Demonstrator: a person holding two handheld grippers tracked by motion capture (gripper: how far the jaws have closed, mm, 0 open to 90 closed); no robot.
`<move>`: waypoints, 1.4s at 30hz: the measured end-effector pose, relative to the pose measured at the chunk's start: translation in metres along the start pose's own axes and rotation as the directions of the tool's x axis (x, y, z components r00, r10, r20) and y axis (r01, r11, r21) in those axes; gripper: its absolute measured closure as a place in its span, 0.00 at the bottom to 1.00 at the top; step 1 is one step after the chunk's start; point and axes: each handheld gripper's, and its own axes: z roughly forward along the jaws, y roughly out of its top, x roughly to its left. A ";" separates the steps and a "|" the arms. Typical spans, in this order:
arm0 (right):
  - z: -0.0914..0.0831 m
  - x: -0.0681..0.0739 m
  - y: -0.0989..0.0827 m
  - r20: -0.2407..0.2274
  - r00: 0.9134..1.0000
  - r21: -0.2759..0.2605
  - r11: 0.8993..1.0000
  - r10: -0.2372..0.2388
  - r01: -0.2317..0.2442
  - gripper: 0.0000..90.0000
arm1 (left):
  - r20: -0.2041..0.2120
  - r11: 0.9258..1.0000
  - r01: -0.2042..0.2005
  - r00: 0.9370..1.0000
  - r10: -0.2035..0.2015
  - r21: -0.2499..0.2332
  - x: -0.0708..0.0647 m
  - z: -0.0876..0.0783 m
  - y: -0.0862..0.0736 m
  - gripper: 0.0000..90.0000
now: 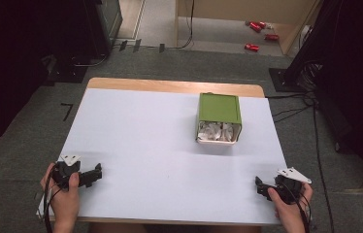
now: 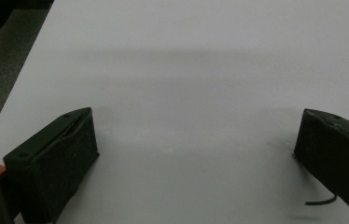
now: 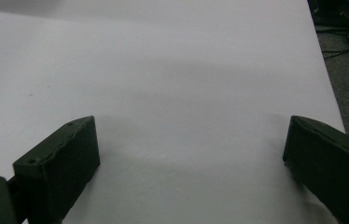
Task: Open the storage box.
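The room comes first: grey carpet floor (image 1: 170, 63) all round, dark gear at both upper corners of the high view, black cables (image 1: 291, 114) trailing down the right side, and four red cans (image 1: 259, 34) lying on the floor at the upper right. One white surface (image 1: 160, 145) fills the middle of the frame, with a strip of bare wood (image 1: 170, 86) along its far edge.

On it stands one green box (image 1: 219, 119), right of centre and toward the far edge — its open near end shows crumpled silvery-white pieces inside, too small for me to count. It sits well apart from both my hands.

I hold two grippers. My left gripper (image 1: 97, 172) rests at the lower left of the surface, my right gripper (image 1: 258, 187) at the lower right — both point inward. In each gripper view my fingers (image 2: 60, 154) stand wide, with bare white surface between them; the right fingers (image 3: 65, 158) likewise grip nothing.
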 end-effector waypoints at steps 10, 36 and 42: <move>-0.003 -0.003 0.001 0.009 1.000 -0.002 1.000 0.016 -0.016 0.13 | -0.001 1.000 -0.001 1.000 0.001 0.001 0.000 0.000 0.000 0.00; -0.024 0.001 0.030 0.047 0.996 -0.069 0.995 0.077 -0.073 0.15 | 0.000 1.000 -0.001 1.000 0.001 0.003 0.000 0.000 0.000 0.00; -0.025 0.010 0.040 0.042 0.997 -0.078 0.995 0.069 -0.065 0.15 | 0.000 1.000 -0.001 1.000 0.001 0.003 0.000 0.000 0.000 0.00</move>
